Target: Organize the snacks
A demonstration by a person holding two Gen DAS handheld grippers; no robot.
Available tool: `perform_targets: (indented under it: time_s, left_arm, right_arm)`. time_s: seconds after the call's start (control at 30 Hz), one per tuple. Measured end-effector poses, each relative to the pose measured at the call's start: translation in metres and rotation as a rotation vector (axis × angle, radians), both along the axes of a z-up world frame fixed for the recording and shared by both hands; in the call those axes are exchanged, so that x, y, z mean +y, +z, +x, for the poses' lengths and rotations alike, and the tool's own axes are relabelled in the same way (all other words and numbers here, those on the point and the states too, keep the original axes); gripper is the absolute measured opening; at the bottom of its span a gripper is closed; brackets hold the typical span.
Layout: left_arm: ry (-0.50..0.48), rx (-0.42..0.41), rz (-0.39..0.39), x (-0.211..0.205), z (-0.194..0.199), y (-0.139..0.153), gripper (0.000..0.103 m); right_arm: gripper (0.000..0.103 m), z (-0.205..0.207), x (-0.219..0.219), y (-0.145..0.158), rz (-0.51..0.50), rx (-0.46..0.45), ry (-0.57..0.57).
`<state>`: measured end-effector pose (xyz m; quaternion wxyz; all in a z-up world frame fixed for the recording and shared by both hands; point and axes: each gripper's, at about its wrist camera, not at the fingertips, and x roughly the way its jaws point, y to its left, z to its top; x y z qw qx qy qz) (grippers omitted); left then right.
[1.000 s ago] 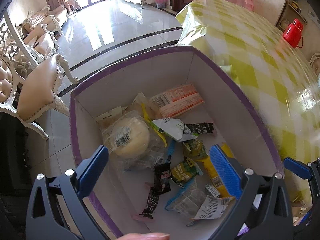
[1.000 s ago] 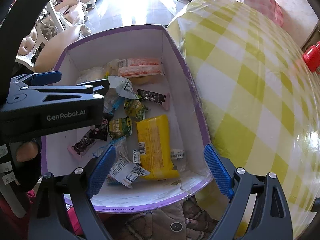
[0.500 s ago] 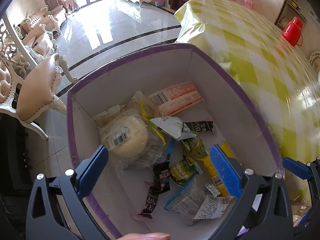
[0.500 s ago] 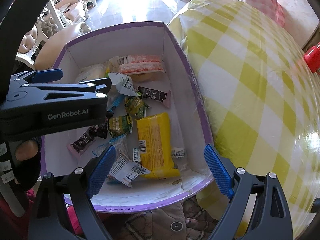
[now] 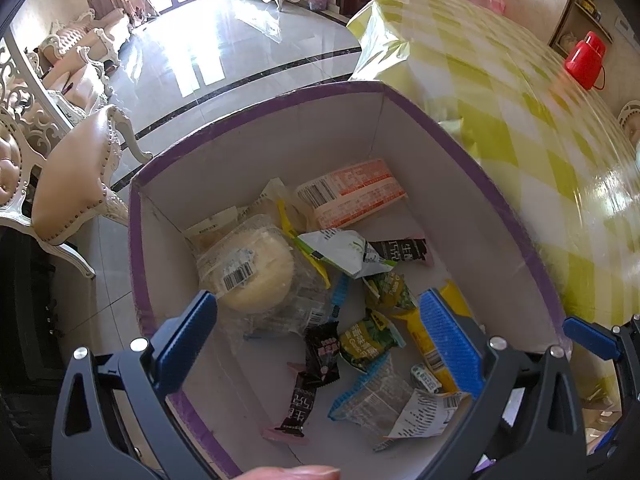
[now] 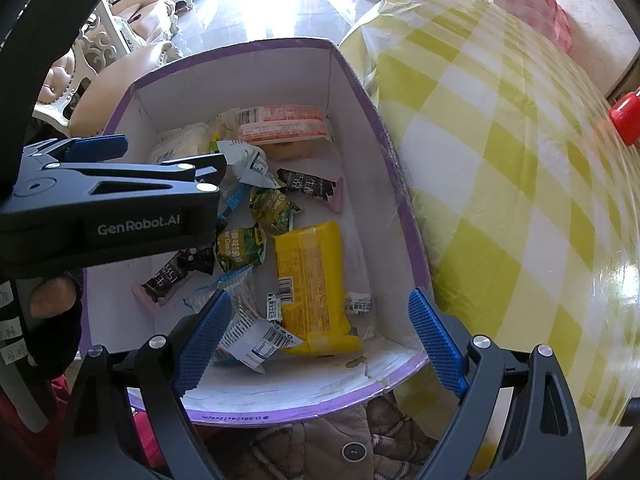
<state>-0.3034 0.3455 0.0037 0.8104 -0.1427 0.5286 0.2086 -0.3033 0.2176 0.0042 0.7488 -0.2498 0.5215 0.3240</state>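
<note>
Both hand-held grippers, left [image 5: 320, 332] and right [image 6: 316, 340], spread apart and empty above the snack-filled box [image 6: 360, 88], seemingly choosing a packet.

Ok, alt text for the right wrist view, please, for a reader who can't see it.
An open right gripper hovers over a purple-rimmed white cardboard box of loose snacks, including a yellow plastic-wrapped bar and small green packets. The open left gripper reaches in from the left, and a yellow-checked tablecloth lies beside the box.
</note>
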Motion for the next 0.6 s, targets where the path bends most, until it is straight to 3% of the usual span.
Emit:
perform_targets:
  time_s: [0.6]
  left_arm:
    - [0.001, 0.009, -0.006, 0.0025, 0.0006, -0.0034, 0.102]
  right_arm:
    - [0.087, -0.0033, -0.0001, -0.0075, -0.003, 0.012, 0.006]
